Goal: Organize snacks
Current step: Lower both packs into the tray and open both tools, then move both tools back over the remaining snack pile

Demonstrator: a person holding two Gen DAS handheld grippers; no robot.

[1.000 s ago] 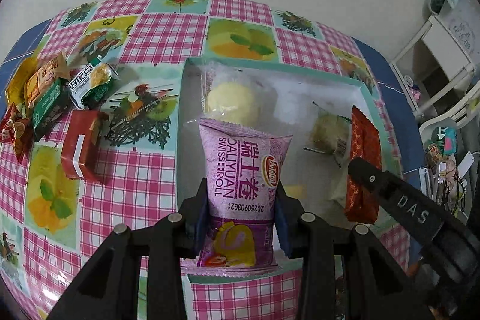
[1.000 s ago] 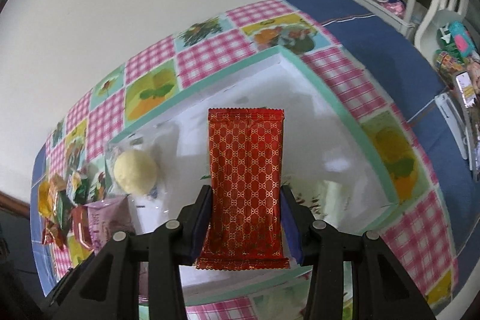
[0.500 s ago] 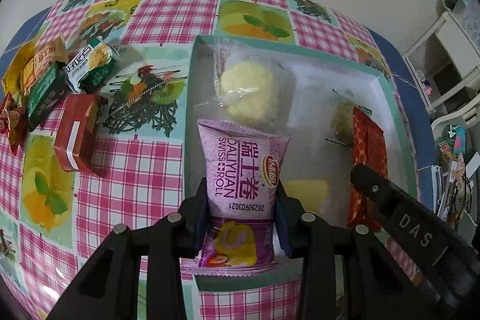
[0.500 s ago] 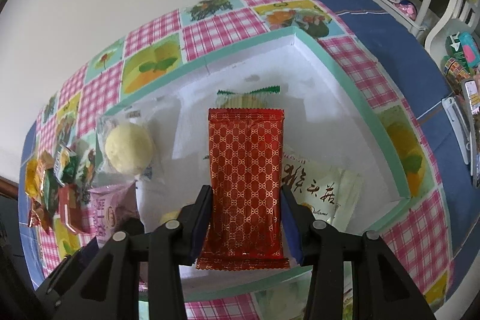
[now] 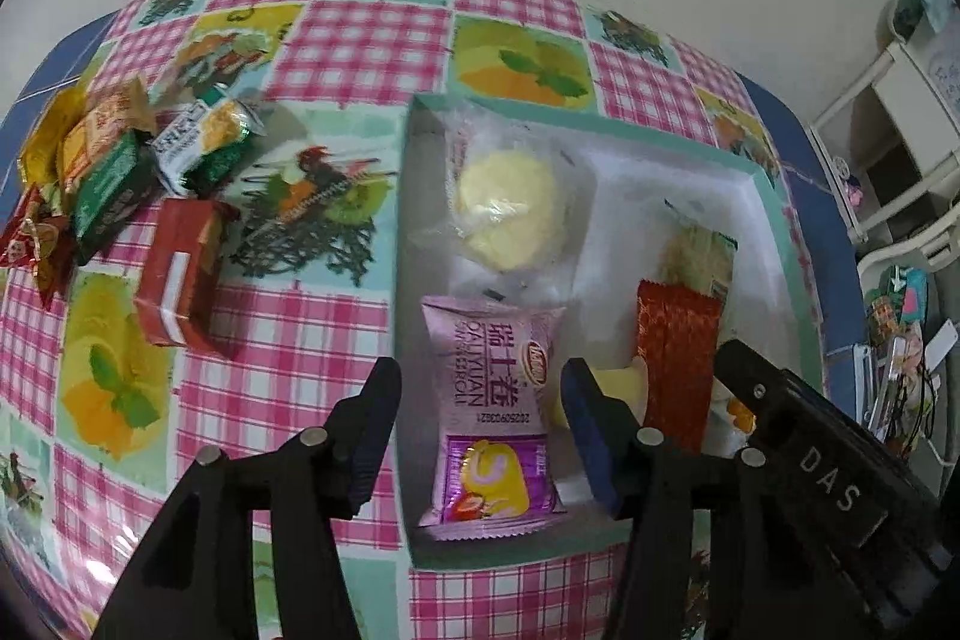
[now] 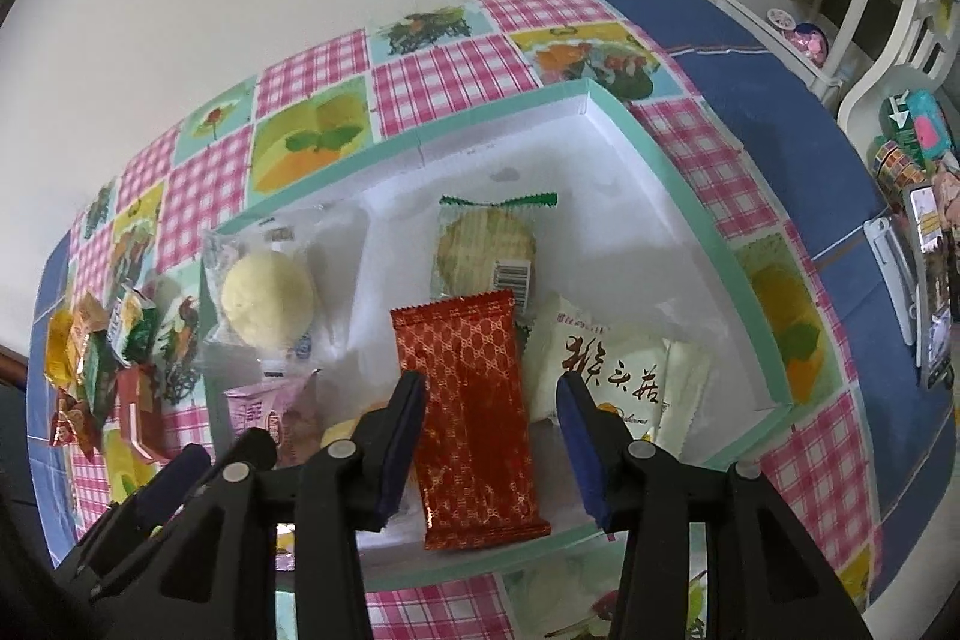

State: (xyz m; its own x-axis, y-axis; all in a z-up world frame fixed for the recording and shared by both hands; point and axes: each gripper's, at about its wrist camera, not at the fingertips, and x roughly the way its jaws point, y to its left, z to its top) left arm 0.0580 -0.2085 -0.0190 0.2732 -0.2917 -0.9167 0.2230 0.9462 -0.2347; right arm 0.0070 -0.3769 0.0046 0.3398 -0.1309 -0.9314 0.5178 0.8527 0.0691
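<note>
Purple foil catches the eye first: the Swiss roll packet point(image 5: 492, 412) lies flat on the white floor of the teal-rimmed box point(image 5: 780, 232), its long axis running straight away from the left gripper point(image 5: 480, 421). That gripper's jaws are opening, both pads standing clear of the packet's edges, so the packet sits between them but is no longer pinched.

Just to its right in the box lies the red foil packet point(image 6: 471, 415), also lengthwise with the fingers of the right gripper point(image 6: 489, 439). Here the left pad sits against the packet's edge, while a gap shows at the right pad; to my eye the fingers are spread and the packet rests on the box floor rather than being squeezed. Its far end overlaps a green-edged biscuit pack point(image 6: 486, 247), and a white packet with dark lettering point(image 6: 606, 370) lies beside it. A clear-wrapped yellow cake point(image 5: 510, 208) sits at the far left of the box.

Both packets look delivered, so the next move probably turns on the loose snack pile point(image 5: 102, 172) and the red carton point(image 5: 180, 274) out on the checked tablecloth point(image 5: 288, 340), to the left of the box. The left gripper is plainly the nearer one; it would have to lift clear of the box wall, then swing left. The carton lies near, with its long axis tilted slightly off the fingers' line.
</note>
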